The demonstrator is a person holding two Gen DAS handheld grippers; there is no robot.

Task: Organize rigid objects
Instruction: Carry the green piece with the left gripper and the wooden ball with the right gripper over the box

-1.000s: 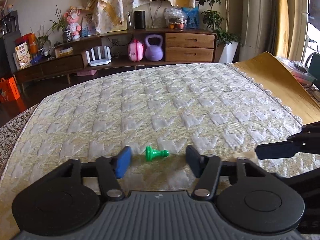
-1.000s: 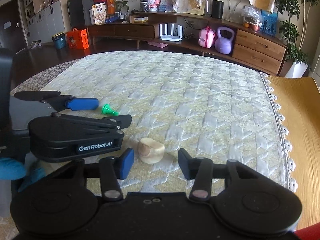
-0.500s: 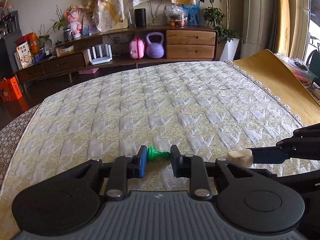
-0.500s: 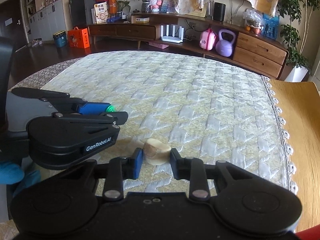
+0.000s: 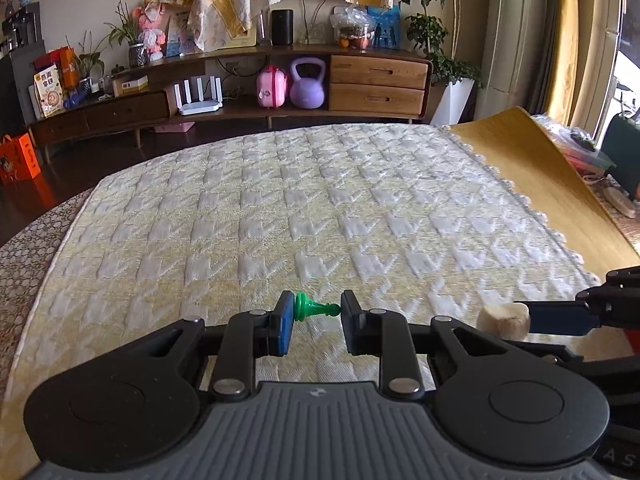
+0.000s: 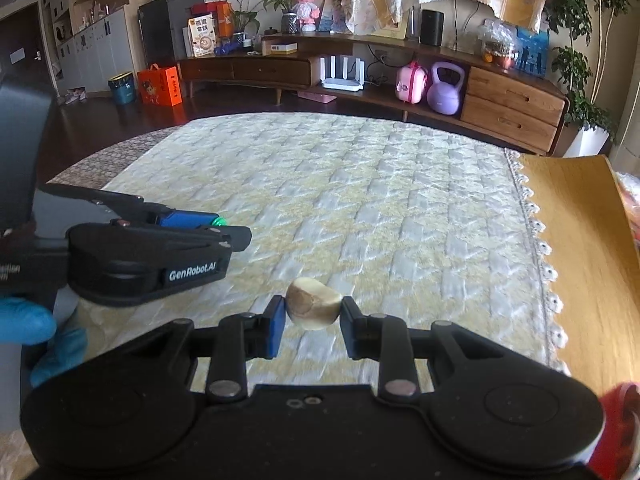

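Left wrist view: the left gripper (image 5: 317, 312), black plastic with one blue rubbery pad and one dark pad, is clamped on a small green plastic chess pawn (image 5: 314, 307). The pawn lies sideways between the pads, its round flared base against the blue pad and its knobbed head against the dark one, spanning the whole narrow gap. It appears lifted just clear of the cloth below. Off to the right, the right gripper's blue-tipped finger presses on a pale, rounded lump of wood or stone (image 5: 505, 321), cream with a tan patch.

In the right wrist view the right gripper (image 6: 313, 317) grips that same cream lump (image 6: 313, 308) across its width, both pads touching its smooth, slightly faceted sides; the jaws stand a little wider than the left pair's. To the left there, the left gripper's body shows, with only the green tip of the pawn peeking past its blue pad. A hand in a blue glove (image 6: 38, 330) holds it at the frame's edge.

Beneath both tools spreads a quilted tablecloth (image 5: 312, 208), cream and pale yellow, woven in a raised houndstooth-like pattern with a scalloped lace edge. Beyond the edge on the right lies smooth yellow wood-grain table surface (image 5: 548, 176). A long dark wooden sideboard (image 5: 376, 80) stands well behind.
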